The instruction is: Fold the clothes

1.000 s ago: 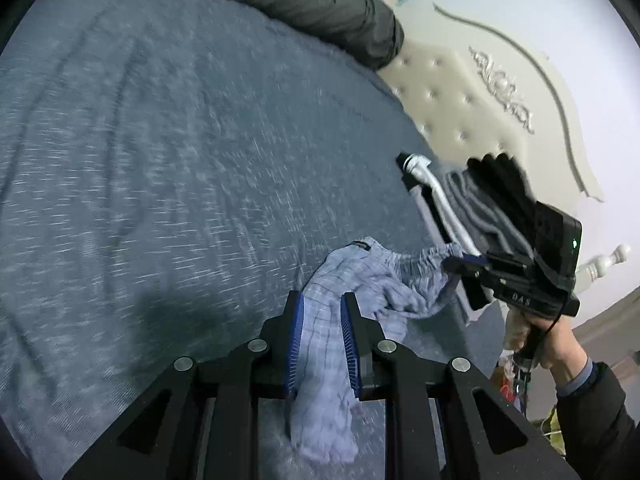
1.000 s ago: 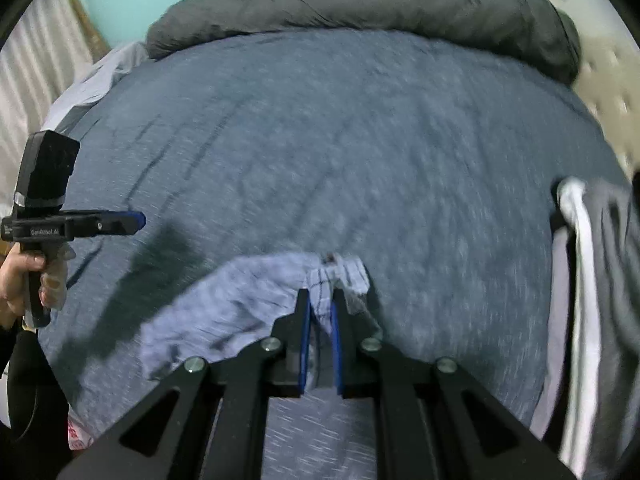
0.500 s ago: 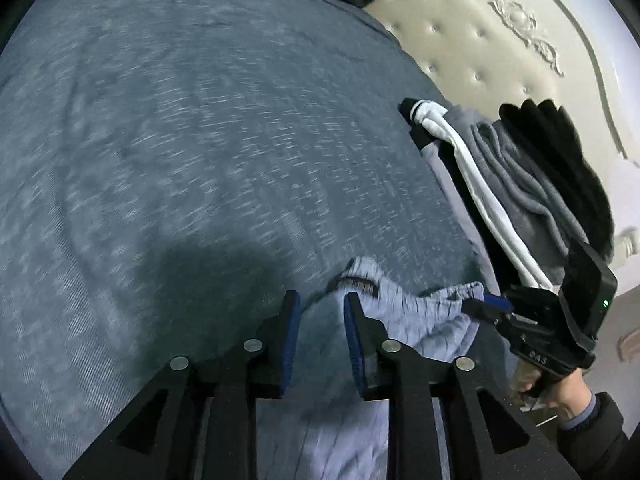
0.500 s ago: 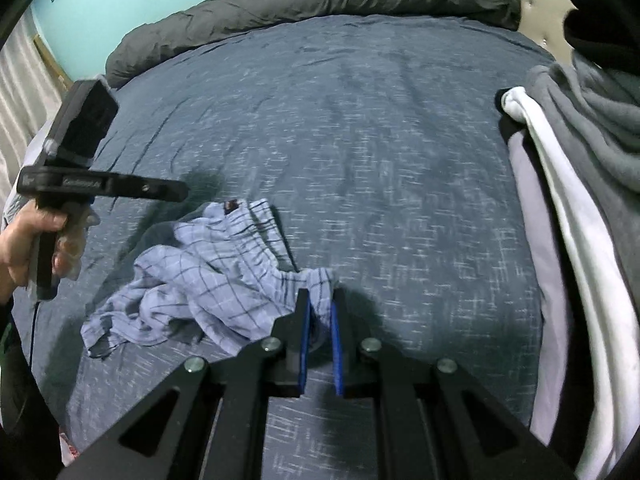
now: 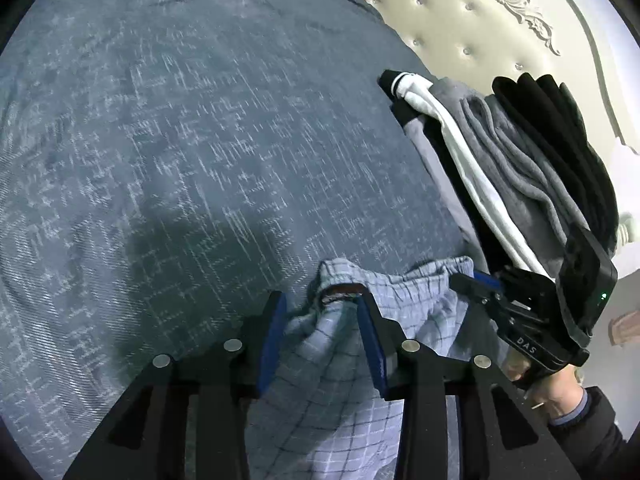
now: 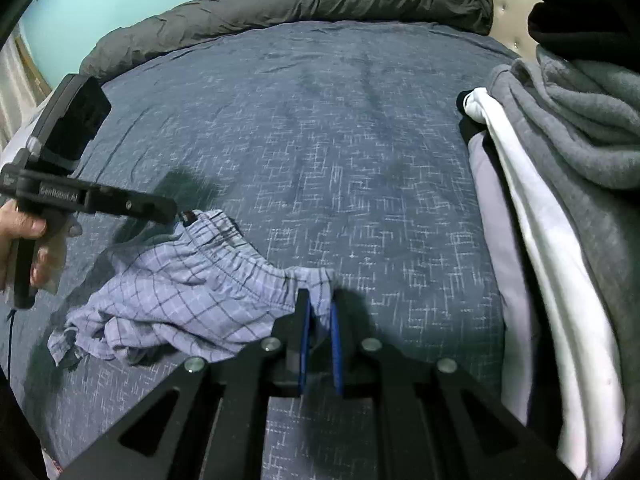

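Note:
A pair of light blue plaid shorts [image 6: 180, 292] lies crumpled on the blue-grey bed sheet [image 6: 340, 140], its elastic waistband stretched between the two grippers. My right gripper [image 6: 319, 312] is shut on the waistband's right end. In the left wrist view it shows at the right as a black tool [image 5: 464, 280] held by a hand. My left gripper [image 5: 322, 316] stands open, with the shorts [image 5: 328, 392] lying loosely between its blue pads and the waistband's other end just ahead. From the right wrist view, the left gripper [image 6: 168, 208] hovers at that end.
A pile of clothes runs along the bed's right side: a grey fleece garment [image 6: 580, 140], a white one [image 6: 540, 240] and a black one [image 5: 560, 128]. A rolled dark grey duvet [image 6: 320, 4] lines the far edge. The cream tufted headboard [image 5: 480, 20] stands behind.
The shorts came down from hanging in the air on to the bed. My left gripper has opened wider and let go of the cloth. The right gripper stays shut on the waistband.

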{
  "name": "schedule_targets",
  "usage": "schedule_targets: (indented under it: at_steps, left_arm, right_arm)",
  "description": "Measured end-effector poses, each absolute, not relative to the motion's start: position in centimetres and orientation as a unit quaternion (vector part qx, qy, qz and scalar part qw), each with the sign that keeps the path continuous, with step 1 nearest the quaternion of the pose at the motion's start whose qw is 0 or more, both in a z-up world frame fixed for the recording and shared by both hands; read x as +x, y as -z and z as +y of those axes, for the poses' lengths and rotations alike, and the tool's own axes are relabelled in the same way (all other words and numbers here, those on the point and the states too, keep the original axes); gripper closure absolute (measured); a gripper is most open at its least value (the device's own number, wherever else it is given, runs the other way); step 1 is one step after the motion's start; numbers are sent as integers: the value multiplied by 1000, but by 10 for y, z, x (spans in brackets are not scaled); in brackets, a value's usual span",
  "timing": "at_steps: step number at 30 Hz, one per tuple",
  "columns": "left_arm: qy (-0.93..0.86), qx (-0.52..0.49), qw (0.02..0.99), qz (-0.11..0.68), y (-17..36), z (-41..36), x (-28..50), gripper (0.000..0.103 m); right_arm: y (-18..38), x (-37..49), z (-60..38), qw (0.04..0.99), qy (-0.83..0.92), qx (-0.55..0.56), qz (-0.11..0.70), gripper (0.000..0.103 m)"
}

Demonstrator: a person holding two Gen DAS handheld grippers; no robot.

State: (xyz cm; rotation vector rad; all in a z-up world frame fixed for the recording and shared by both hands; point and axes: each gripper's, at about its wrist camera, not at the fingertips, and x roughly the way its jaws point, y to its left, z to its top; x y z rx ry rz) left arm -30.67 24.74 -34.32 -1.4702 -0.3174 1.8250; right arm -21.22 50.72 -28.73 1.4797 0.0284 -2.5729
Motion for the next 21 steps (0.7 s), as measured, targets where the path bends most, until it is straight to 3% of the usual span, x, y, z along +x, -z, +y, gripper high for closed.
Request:
schedule_targets:
  at_steps: [7,8,10,14,21]
  left_arm:
    - [-699,-584,390,-132,355,261,-307,66]
    - [-698,-583,393,-134,356,262,-307,77]
    - [-705,-573,395,-135,351,259,-306,81]
    - [-726,-545,401,-123,325,250,-296,88]
    - [-773,-473,409,-105,246,228,-273,89]
  right_arm:
    - [286,-211,504,89,867,491,9,94]
    - [282,-209,504,91,869,486,7,94]
    - [275,-205,503,94,875,475,4,94]
    - [259,-197,502,100,886,454,-2,94]
    - [218,-181,499,111,908,403,-19,94]
